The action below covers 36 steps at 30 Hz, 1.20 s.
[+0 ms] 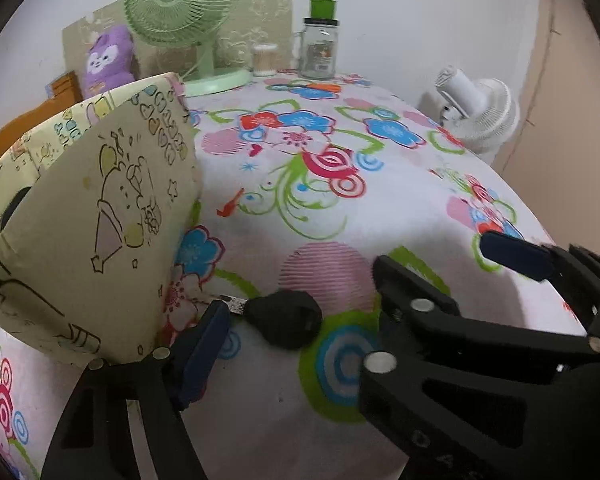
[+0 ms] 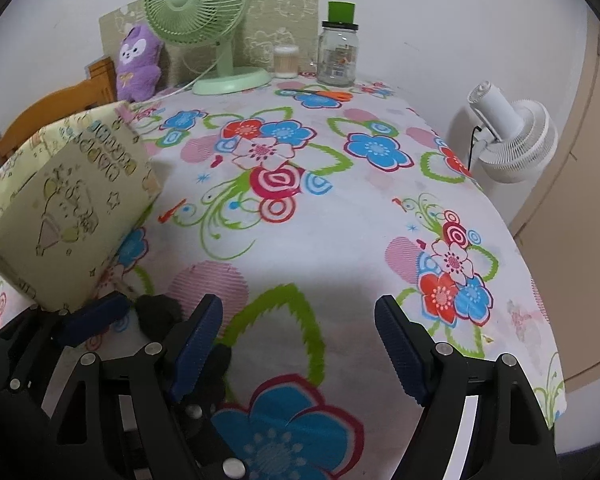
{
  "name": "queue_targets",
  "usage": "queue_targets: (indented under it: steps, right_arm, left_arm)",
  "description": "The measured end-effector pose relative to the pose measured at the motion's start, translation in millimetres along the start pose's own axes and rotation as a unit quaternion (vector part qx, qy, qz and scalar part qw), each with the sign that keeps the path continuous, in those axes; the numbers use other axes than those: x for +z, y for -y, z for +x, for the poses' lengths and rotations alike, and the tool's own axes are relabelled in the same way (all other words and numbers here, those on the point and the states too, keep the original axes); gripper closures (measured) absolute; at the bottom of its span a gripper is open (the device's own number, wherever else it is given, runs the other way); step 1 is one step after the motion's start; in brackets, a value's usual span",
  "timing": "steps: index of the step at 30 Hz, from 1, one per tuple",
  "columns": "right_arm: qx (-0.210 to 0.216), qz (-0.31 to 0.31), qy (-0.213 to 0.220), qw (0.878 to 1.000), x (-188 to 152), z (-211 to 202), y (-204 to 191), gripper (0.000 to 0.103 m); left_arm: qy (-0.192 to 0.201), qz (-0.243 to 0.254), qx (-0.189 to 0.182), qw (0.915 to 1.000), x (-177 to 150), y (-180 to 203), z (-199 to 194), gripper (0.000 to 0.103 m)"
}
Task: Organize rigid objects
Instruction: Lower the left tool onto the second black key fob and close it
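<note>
A black key (image 1: 284, 316) is lying on the flowered tablecloth (image 1: 380, 184); it has a bulky, rounded black head and a short dull metal blade pointing toward nine o'clock, at the foot of the pale yellow cartoon-printed box (image 1: 100, 216). The box is standing at about nine o'clock from the key, just beside the blade tip.

The left wrist view is showing the whole key, blade included. The right wrist view is showing only a dark lump of the key's head (image 2: 158, 314) at about eight o'clock in its frame, half hidden behind blue pads, and it is showing orange scissors (image 2: 332, 95) more plainly near the table's far edge, at twelve o'clock. Both views are taking in the green fan (image 1: 184, 12), the purple plush (image 1: 108, 60), the glass jar (image 1: 319, 50) and the white fan (image 2: 512, 140) off the table at two o'clock.

The left gripper (image 1: 296, 312) is standing wide apart, straddling the key, its pads not pressing on it. The right gripper (image 2: 300, 344) is also gaping wide over bare cloth at the near edge, holding nothing.
</note>
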State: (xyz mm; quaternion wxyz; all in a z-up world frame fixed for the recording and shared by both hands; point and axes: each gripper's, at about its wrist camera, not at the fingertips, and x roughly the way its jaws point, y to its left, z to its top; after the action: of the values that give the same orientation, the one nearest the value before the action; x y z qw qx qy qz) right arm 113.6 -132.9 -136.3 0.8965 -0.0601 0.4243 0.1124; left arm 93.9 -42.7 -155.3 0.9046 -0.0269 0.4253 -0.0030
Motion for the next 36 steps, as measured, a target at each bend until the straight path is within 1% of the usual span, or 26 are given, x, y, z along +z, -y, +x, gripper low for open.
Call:
queue_targets:
  steps: [1, 2, 3, 4, 5, 6, 8, 15, 20, 25, 36]
  right_arm:
    - [0.001, 0.002, 0.001, 1.000, 1, 1, 2, 0.022]
    - [0.002, 0.003, 0.001, 1.000, 2, 2, 3, 0.022]
    - [0.002, 0.004, 0.002, 1.000, 3, 3, 5, 0.022]
    - [0.002, 0.005, 0.001, 1.000, 3, 4, 6, 0.022]
    - [0.004, 0.008, 0.001, 1.000, 4, 5, 8, 0.022]
    - [0.008, 0.011, 0.001, 1.000, 4, 6, 10, 0.022]
    - [0.011, 0.015, 0.001, 1.000, 5, 6, 12, 0.022]
    - [0.011, 0.017, 0.005, 1.000, 3, 4, 16, 0.022]
    - [0.009, 0.018, 0.009, 1.000, 0, -4, 15, 0.022]
    - [0.008, 0.027, 0.018, 0.999, -1, -19, 15, 0.022]
    - [-0.004, 0.041, 0.045, 0.998, 11, -64, 7, 0.022]
  left_arm:
    - [0.002, -0.002, 0.003, 1.0000, 0, 0, 1, 0.026]
    - [0.003, -0.002, 0.009, 1.0000, 1, 1, 2, 0.033]
    - [0.007, 0.003, 0.021, 0.9998, 2, 3, 3, 0.035]
    - [0.009, 0.004, 0.017, 0.9998, 2, 3, 3, 0.042]
    - [0.010, 0.004, 0.015, 0.9998, 3, 4, 3, 0.051]
    - [0.011, 0.008, 0.012, 0.9998, 3, 5, 3, 0.057]
    - [0.009, 0.014, 0.006, 0.9998, 5, 9, 3, 0.072]
    - [0.005, 0.017, 0.002, 0.9998, 5, 13, 1, 0.073]
    - [0.006, 0.022, 0.001, 0.9997, 3, 15, -7, 0.073]
    - [0.017, 0.032, -0.003, 0.9994, 4, 18, -22, 0.073]
    - [0.047, 0.057, -0.011, 0.9972, 19, 18, -68, 0.073]
